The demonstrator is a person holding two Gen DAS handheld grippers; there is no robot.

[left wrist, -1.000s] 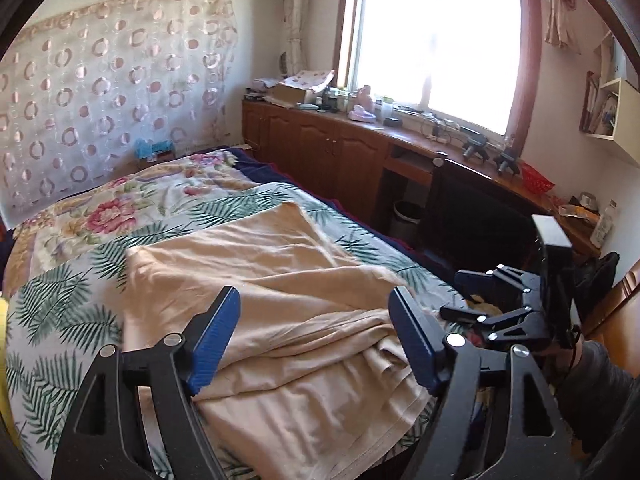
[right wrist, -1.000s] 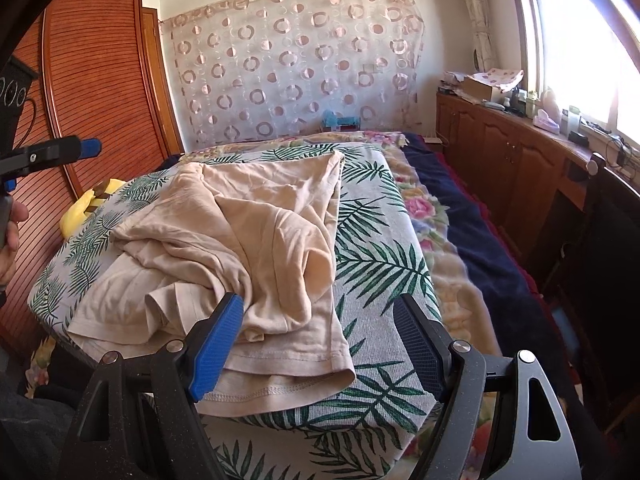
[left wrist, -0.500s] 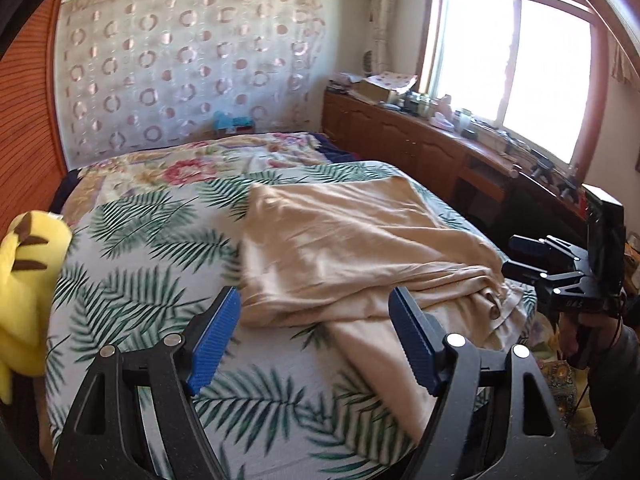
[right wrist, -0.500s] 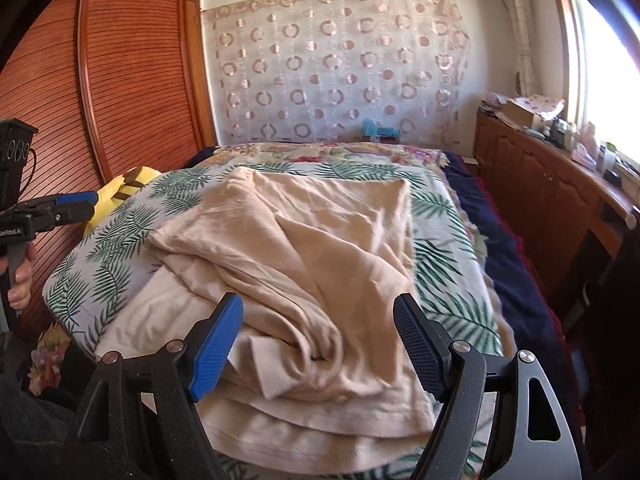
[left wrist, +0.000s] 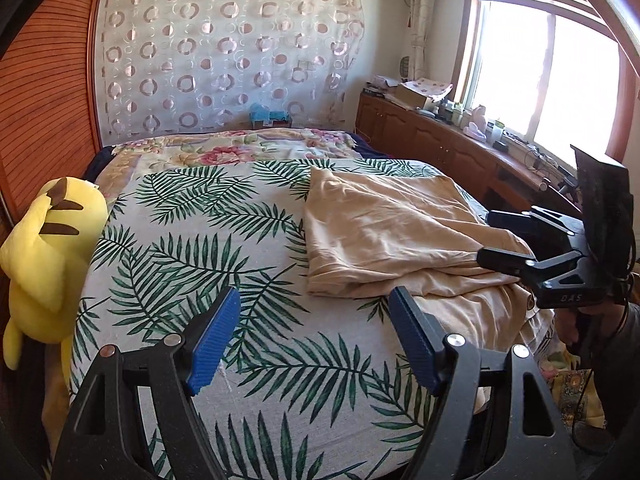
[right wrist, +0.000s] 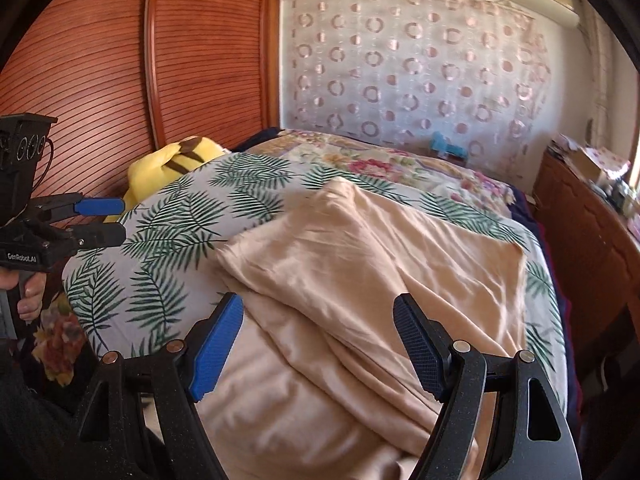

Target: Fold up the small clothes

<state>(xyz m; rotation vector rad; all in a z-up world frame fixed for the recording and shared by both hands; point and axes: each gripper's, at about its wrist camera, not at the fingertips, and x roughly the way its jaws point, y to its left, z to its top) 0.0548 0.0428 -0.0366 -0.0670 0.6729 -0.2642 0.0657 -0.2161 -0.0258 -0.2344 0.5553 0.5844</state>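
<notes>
A beige garment (left wrist: 400, 236) (right wrist: 360, 280) lies rumpled and partly doubled over on the leaf-print bedspread (left wrist: 200, 264) (right wrist: 172, 232). My left gripper (left wrist: 316, 340) hovers open above bare bedspread, left of the garment, with nothing between its blue pads (left wrist: 216, 340). The right gripper (right wrist: 318, 344) is open over the garment's near, bunched part, with cloth showing below the gap but not pinched. In the left wrist view the right gripper (left wrist: 496, 236) shows at the right edge, above the garment's right side. In the right wrist view the left gripper (right wrist: 108, 220) is at the far left.
A yellow plush toy (left wrist: 44, 256) (right wrist: 176, 160) leans at the bed's left edge against a wooden slatted wardrobe (right wrist: 120, 80). A floral quilt (left wrist: 240, 148) covers the far bed. Wooden cabinets (left wrist: 432, 140) with clutter run under the window on the right.
Both wrist views have swung to the left: the garment has slid rightward in the left view and come under the right gripper. The plush toy and wardrobe came into view. Both grippers stayed open.
</notes>
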